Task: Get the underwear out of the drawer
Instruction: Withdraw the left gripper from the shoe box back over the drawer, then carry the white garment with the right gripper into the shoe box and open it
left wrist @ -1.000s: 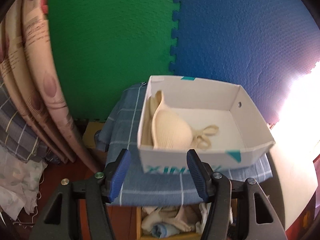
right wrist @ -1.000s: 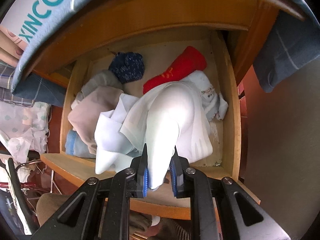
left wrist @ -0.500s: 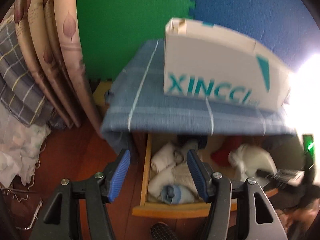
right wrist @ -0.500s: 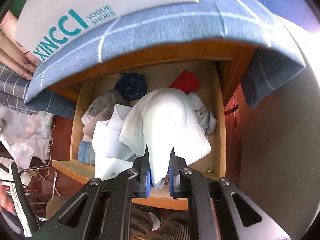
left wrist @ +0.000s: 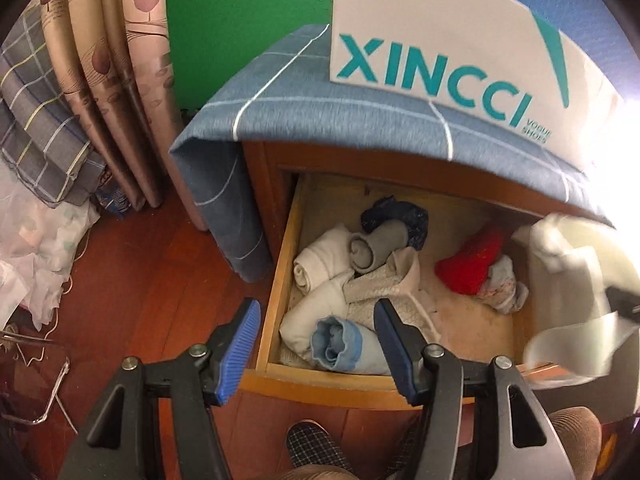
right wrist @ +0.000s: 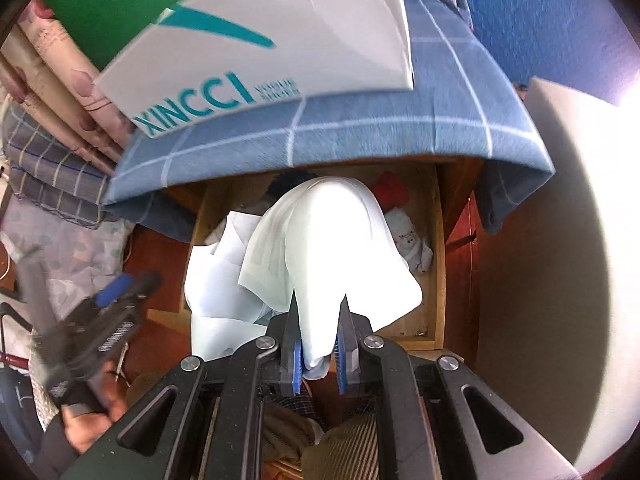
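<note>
Left hand-held gripper (left wrist: 316,342) hovering with jaws wide and empty over the front left of the open drawer (left wrist: 280,300), above a rolled light-blue garment (left wrist: 336,344). Further right in the drawer, a grey roll (left wrist: 372,248), a dark blue bundle (left wrist: 400,216) and a red roll (left wrist: 472,264). At right, right hand-held gripper (right wrist: 318,354) clamped narrow on pale white underwear (right wrist: 332,248), long axis running away from the jaws toward the drawer, loose folds draping down over its contents.
</note>
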{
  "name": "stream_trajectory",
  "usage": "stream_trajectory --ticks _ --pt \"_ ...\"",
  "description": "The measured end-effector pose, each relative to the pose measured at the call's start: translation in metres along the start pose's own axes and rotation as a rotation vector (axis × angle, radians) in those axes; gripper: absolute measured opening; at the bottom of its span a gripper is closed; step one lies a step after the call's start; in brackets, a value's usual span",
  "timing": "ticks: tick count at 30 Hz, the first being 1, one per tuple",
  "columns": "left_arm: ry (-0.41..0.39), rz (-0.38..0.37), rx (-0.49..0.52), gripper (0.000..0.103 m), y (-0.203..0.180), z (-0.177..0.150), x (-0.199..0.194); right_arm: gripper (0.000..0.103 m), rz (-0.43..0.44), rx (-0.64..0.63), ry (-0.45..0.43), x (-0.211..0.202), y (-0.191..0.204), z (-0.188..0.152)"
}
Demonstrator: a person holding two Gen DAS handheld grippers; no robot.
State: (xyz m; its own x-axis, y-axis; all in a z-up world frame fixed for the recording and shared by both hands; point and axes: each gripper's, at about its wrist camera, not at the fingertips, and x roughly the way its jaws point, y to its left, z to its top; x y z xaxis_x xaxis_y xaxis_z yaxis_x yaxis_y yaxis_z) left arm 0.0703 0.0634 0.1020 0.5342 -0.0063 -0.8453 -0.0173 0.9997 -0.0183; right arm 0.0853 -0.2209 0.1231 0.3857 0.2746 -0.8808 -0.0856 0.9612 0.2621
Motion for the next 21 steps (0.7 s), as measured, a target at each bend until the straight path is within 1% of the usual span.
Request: stream_trajectory --ticks 3,8,9,11,15,21 --pt "0.007 0.029 0.008 0.061 -0.001 -0.008 0.007 0.011 0.001 -0.025 -0.024 -0.019 0.007 -0.001" --pt "0.032 0.035 0.009 0.061 0.000 -0.014 0.016 0.011 0.026 -0.027 -0.073 -0.053 0.015 0.001" --pt "0.033 0.035 0.008 0.061 0.000 -0.015 0.017 0.011 0.039 -0.026 -0.086 -0.063 0.017 0.004" --pt "0.029 0.041 0.009 0.061 -0.001 -0.016 0.016 0.011 0.037 -0.036 -0.112 -0.076 0.023 0.008" --pt "0.031 0.052 0.018 0.061 -0.002 -0.017 0.017 0.011 0.039 -0.066 -0.188 -0.111 0.035 0.026" --pt "0.037 0.054 0.016 0.061 -0.001 -0.018 0.020 0.010 0.052 -0.080 -0.282 -0.147 0.057 0.062"
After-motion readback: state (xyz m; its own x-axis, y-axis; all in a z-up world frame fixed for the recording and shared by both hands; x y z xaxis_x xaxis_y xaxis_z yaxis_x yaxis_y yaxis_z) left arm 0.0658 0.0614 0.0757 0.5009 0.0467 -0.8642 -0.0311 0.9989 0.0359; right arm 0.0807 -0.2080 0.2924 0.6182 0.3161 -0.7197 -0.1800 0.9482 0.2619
